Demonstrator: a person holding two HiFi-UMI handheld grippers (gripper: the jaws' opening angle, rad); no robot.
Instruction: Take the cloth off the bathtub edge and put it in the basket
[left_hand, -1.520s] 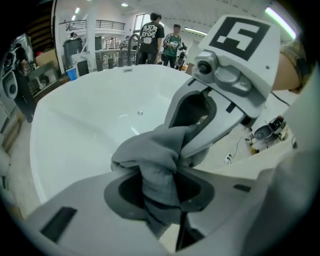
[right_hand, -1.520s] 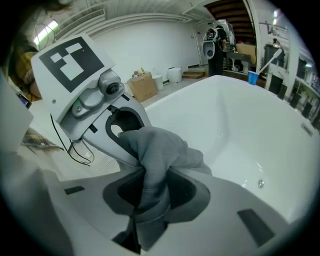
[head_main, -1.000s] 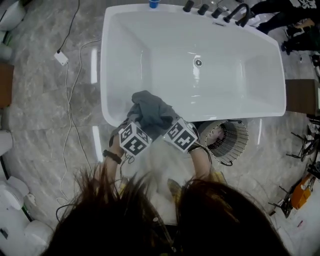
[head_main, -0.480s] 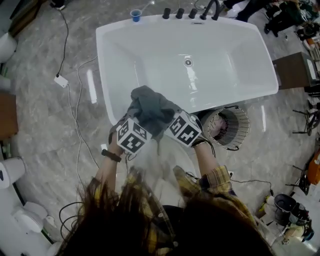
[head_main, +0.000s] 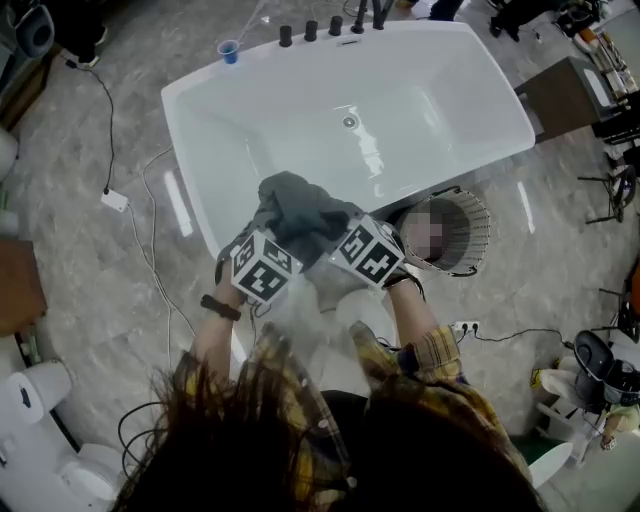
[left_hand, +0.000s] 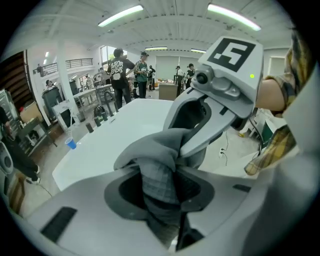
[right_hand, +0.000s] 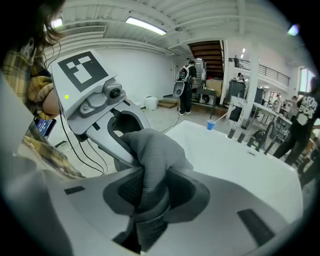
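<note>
Clamped on the bunched cloth with left tongs and right tongs, seemingly lifted off the bathtub edge. Left: carrying to basket at three o'clock, releasing inside.

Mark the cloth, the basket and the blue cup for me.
cloth (head_main: 300, 212), head view, top of the bunch
basket (head_main: 478, 236), head view, right wire wall
blue cup (head_main: 229, 51), head view, its body

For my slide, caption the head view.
Left gripper and right gripper pinch one grey cloth over the near edge of the bathtub, the basket beside it.
</note>
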